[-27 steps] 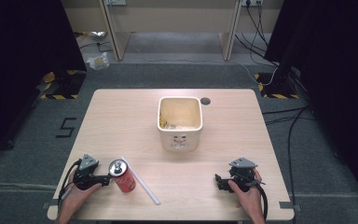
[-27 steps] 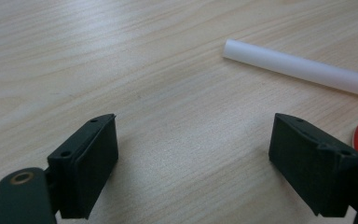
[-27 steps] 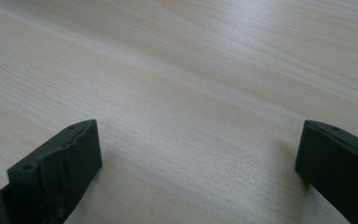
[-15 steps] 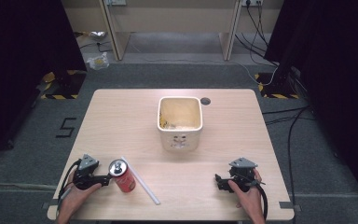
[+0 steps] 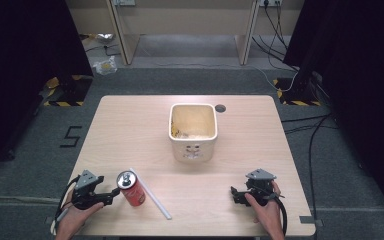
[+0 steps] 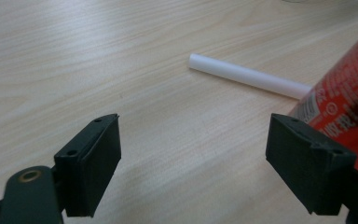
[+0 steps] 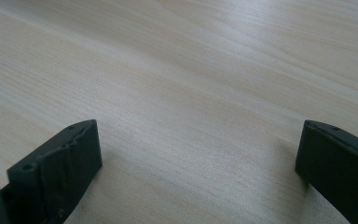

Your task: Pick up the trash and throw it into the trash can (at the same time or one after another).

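A red drink can lies tilted on the wooden table near its front left, with a white straw lying beside it. My left gripper rests just left of the can, jaws open. In the left gripper view the can sits just beyond the right jaw and the straw lies ahead; nothing is between the jaws of the left gripper. My right gripper rests at the front right, open over bare wood. A cream square bin stands mid-table.
A dark round hole marks the table just right of the bin's far corner. Desk legs, cables and black curtains stand beyond the table. Bare wood lies between the two grippers.
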`<state>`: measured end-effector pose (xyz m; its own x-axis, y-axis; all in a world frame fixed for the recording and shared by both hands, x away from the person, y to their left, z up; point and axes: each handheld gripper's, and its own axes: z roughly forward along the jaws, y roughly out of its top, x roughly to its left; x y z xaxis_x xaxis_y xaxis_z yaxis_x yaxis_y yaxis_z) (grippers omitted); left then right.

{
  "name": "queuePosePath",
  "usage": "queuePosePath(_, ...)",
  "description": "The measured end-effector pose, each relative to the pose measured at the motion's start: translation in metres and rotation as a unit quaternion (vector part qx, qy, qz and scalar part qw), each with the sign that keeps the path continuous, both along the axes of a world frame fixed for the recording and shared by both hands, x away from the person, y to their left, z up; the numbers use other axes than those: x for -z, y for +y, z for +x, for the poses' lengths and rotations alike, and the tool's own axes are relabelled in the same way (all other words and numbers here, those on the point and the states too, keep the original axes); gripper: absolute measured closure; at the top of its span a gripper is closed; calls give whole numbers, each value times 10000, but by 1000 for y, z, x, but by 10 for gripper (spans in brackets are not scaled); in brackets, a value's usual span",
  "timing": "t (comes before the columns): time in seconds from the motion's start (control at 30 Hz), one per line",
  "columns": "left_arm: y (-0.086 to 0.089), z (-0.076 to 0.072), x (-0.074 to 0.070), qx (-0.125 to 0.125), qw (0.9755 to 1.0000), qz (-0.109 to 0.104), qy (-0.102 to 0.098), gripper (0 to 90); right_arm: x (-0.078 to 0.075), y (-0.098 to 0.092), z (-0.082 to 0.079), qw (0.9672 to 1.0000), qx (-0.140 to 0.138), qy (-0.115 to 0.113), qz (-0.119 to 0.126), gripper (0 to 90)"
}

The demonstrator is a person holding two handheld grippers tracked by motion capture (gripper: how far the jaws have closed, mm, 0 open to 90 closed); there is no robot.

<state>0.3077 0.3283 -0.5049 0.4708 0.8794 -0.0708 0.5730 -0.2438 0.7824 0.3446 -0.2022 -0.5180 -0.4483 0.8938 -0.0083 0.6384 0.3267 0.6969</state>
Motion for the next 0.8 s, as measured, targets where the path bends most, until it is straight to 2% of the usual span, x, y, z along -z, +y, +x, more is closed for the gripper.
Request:
queuePosePath(0.17, 0, -13, -2, 63, 9999, -122, 0, 176, 0, 0, 0, 10000, -5, -3, -3, 5)
queuePosePath(0.37, -7, -27, -6, 230, 9997, -100, -14, 176, 0, 0, 0, 10000, -4, -2, -3, 5)
queuePosePath(0.8, -18, -39, -10, 435, 9990, -71, -75, 175, 0, 0, 0, 10000, 0, 1, 0, 5)
